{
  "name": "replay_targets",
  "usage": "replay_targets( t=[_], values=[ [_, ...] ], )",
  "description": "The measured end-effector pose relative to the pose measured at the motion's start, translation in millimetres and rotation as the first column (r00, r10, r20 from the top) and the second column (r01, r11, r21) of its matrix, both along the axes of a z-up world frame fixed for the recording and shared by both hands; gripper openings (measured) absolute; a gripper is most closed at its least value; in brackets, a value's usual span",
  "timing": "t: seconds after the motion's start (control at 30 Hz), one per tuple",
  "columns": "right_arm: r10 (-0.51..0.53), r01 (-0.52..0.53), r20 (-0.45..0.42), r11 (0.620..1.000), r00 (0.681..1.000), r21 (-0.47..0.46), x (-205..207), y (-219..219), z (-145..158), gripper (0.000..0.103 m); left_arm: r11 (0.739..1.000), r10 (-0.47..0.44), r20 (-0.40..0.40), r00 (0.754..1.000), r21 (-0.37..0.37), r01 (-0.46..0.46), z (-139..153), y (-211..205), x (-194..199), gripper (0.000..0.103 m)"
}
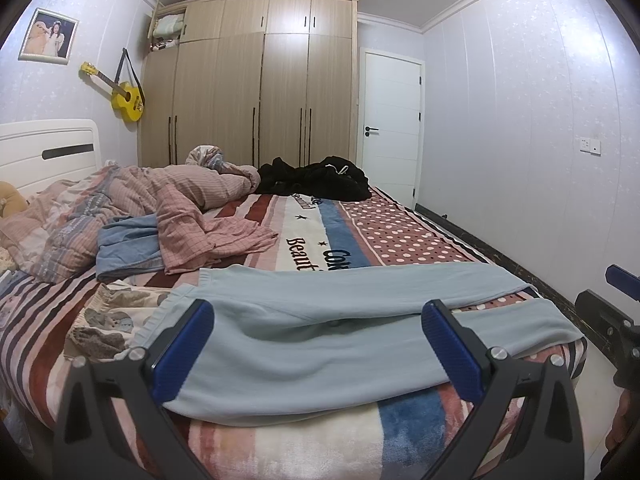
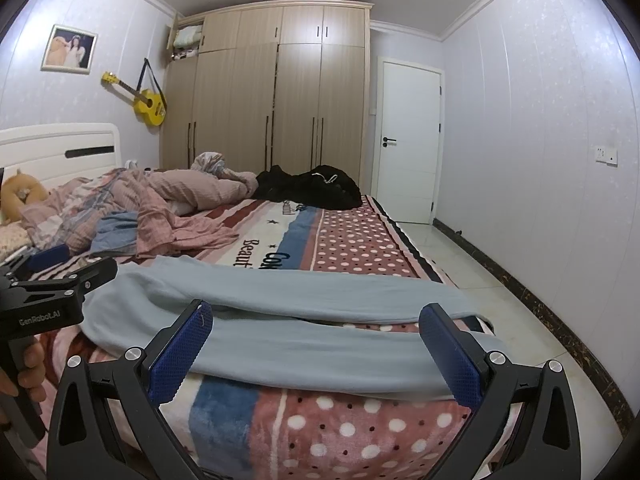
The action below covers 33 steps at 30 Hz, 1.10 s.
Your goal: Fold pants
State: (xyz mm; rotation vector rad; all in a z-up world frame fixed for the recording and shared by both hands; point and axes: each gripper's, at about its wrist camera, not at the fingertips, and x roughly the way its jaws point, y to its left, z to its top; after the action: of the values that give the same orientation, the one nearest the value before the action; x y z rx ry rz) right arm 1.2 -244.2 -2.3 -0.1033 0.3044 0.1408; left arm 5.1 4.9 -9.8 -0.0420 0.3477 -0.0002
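The pants lie flat on the bed, along its near edge, directly ahead of both pairs of fingers. The long axis of the garment runs left to right, parallel to that edge and across the line of approach of both tools. The two legs lie one beyond the other, the near leg at the edge, the far leg a little further onto the bed, with a narrow gap of bedcover showing between them toward the right.

The ribbed end at the left appears to be the waistband; the legs point to the right, and their ends reach close to the right-hand corner of the bed. This reading is a judgement: no cuff is clearly seen.

The left gripper hangs before the left and middle part of the pants. Its fingers stand wide apart and hold nothing. The right gripper hangs before the right part, over the leg ends. Its fingers are likewise spread and empty. Neither tool touches the cloth.

The left gripper is therefore nearer the waistband end and the right gripper nearer the leg ends. A fold across the length probably calls for one end to travel along the long axis onto the other.
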Motion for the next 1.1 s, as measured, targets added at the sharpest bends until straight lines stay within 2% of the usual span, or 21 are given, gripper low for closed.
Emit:
replay_targets(
  t=[1.1],
  values=[
    [0.002,-0.002,-0.004,1.000,1.000,0.009,2.8,-3.9,-3.1,0.102,1.000,-0.015,-0.013,1.000,-0.011,0.015,2.3,2.6,1.5,0.102]
  ],
)
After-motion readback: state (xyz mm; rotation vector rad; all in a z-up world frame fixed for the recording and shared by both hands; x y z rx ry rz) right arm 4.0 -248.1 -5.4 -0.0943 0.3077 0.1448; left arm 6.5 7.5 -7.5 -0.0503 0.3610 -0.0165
